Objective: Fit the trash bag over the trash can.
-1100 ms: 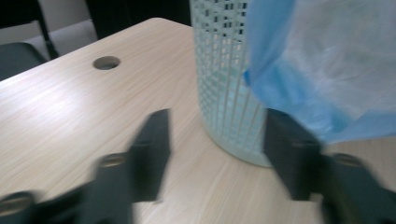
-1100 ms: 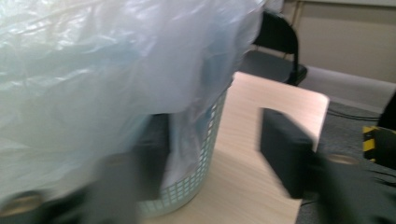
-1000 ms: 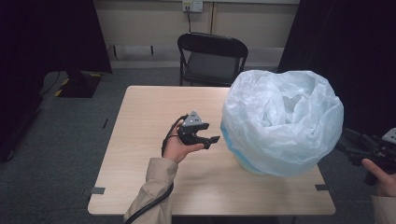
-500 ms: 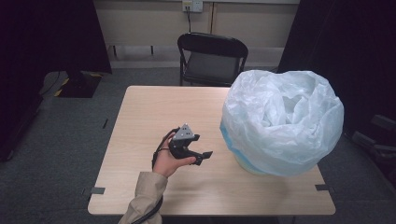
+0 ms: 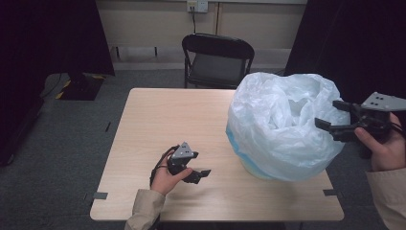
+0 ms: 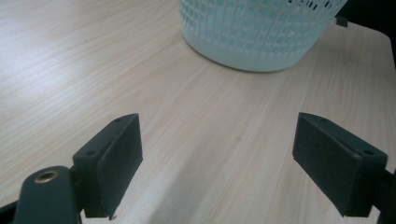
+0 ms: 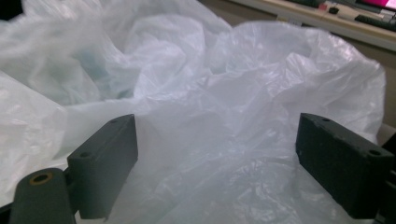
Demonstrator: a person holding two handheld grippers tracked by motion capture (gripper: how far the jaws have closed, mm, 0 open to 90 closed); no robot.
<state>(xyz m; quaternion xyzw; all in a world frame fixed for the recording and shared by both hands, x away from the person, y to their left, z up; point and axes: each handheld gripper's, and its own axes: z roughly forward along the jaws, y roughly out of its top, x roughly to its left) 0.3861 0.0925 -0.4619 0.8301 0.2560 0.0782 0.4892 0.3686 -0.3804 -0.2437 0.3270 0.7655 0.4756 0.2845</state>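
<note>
— While the left gripper [image 5: 200,175] idles near, jaws apart over the table [image 5: 143,124], what's underway?
— Reaching, I'd judge: the right gripper [image 5: 335,120], jaws apart, nears the plastic bag [image 5: 280,127] lining the basket [image 6: 257,35] far right; next, pinch its rim.

- I see a pale rectangular wooden table [image 5: 158,120] with light grain; in the left gripper view its top [image 6: 70,56] runs away bare to the upper left.
- Two small grey tape tabs sit at its near edge, one at the left corner [image 5: 100,195], one at the right [image 5: 329,192].
- A black folding metal chair [image 5: 218,60] stands just behind the far edge, facing me.
- A white wall socket [image 5: 197,5] is above the chair, a dark cable [image 5: 194,19] hanging from it.
- Black curtains hang at left [image 5: 48,38] and right [image 5: 344,43].
- Grey carpet floor [image 5: 62,143] lies around the table.
</note>
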